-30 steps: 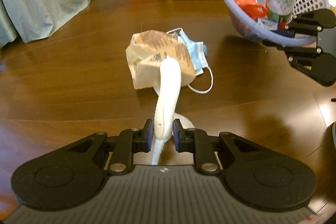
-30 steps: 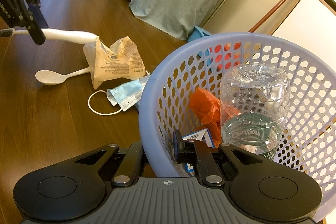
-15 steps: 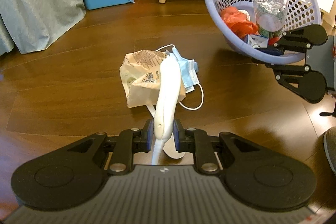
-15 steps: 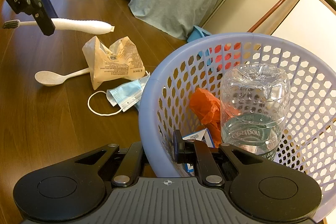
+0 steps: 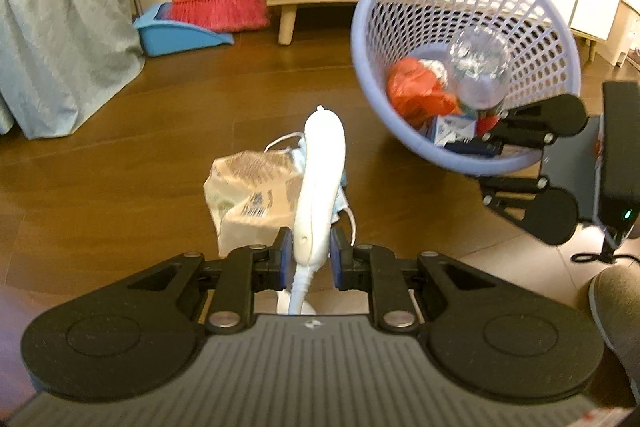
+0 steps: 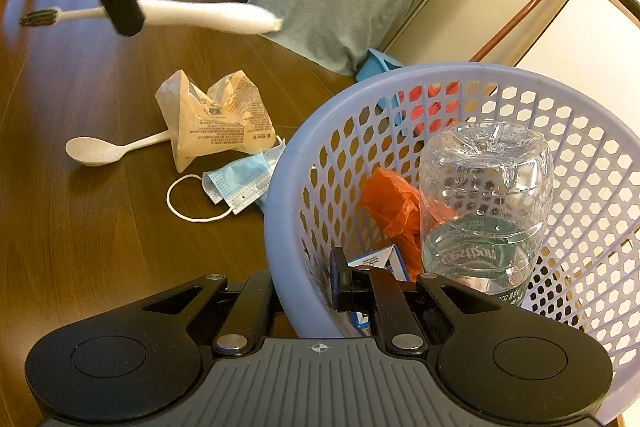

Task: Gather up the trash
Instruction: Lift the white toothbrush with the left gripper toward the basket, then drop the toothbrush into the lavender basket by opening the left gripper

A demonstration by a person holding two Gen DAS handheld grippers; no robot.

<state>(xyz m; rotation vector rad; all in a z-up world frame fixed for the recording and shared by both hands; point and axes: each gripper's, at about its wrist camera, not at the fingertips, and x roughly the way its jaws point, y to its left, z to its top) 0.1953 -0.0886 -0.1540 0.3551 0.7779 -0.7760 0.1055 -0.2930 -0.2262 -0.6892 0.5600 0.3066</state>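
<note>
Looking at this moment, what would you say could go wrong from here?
The left gripper pinches the white toothbrush near one end, so it might pivot or slip. The right gripper clamps only the lavender perforated basket rim, tilted; the clear plastic bottle might roll out.

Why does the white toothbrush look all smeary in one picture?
Right wrist view: the toothbrush and left gripper holding it are motion-blurred, while the basket looks sharp. Left wrist view: the toothbrush is fairly crisp, but the paper bag is soft; the fisheye bends the edges.
</note>
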